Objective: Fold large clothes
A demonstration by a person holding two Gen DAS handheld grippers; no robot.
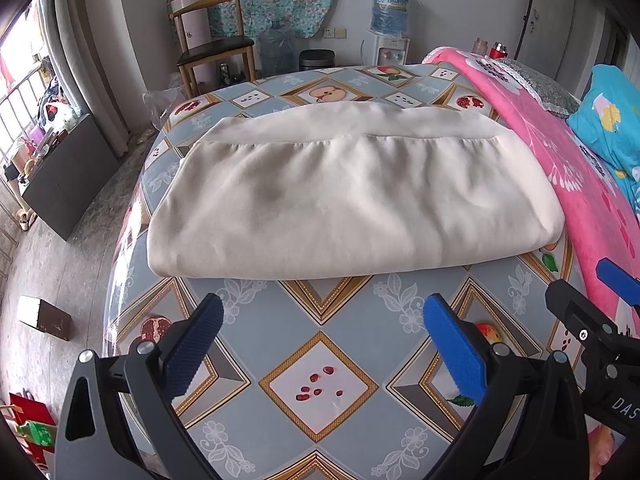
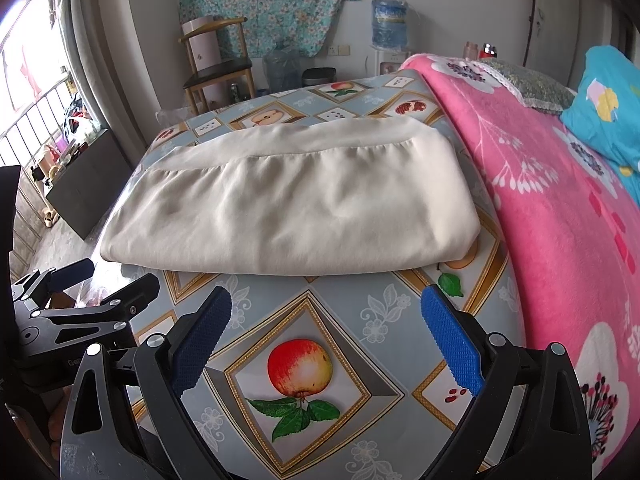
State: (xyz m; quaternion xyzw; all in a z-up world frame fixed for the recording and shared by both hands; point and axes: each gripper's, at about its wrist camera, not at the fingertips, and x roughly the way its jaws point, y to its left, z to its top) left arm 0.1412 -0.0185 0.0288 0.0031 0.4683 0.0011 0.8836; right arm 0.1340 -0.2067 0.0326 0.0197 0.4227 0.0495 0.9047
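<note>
Cream garment (image 1: 352,196) folded flat on fruit-print bench (image 1: 320,384); left tool (image 1: 322,344) and right tool (image 2: 326,338) both spread apart, empty, near its front edge.

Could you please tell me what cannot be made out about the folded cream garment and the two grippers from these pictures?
- Cream garment: its type and layer count are hidden in both views by its own top layer.
- Table: its right edge is covered by the pink blanket.
- Right gripper: its handle and the hand are cut off by the lower edge.
- Left gripper: likewise in the left wrist view.
</note>
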